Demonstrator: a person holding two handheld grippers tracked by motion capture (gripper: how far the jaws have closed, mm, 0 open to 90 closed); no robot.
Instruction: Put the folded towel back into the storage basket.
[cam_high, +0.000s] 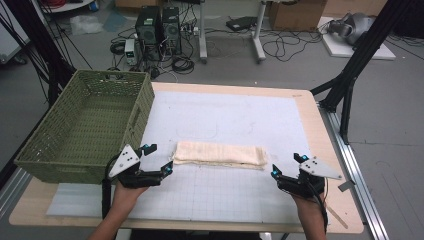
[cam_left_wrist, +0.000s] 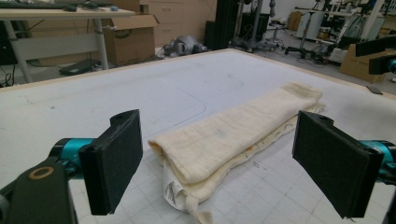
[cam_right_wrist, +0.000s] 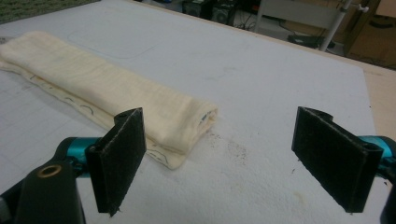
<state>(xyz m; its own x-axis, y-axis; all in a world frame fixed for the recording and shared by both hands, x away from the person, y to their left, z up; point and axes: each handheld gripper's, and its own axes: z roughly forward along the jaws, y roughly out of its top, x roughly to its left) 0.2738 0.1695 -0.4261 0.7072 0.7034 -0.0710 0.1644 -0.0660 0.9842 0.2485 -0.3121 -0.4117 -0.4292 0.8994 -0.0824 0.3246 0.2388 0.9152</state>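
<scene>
A cream cloth (cam_high: 219, 155), folded into a long narrow strip, lies across the middle of the white mat (cam_high: 225, 115). My left gripper (cam_high: 157, 159) stands open just off the cloth's left end, and in the left gripper view that end (cam_left_wrist: 205, 149) sits between the wide jaws, with a small label at its near corner. My right gripper (cam_high: 287, 166) is open a little to the right of the cloth's right end. In the right gripper view the cloth's end (cam_right_wrist: 182, 126) lies ahead of the left jaw, and bare mat shows between the jaws.
A green woven basket (cam_high: 85, 127) stands empty on the table's left side, close to my left hand. The wooden table edge (cam_high: 320, 130) runs along the right. Beyond the far edge are computers, cables and a black stand on the floor.
</scene>
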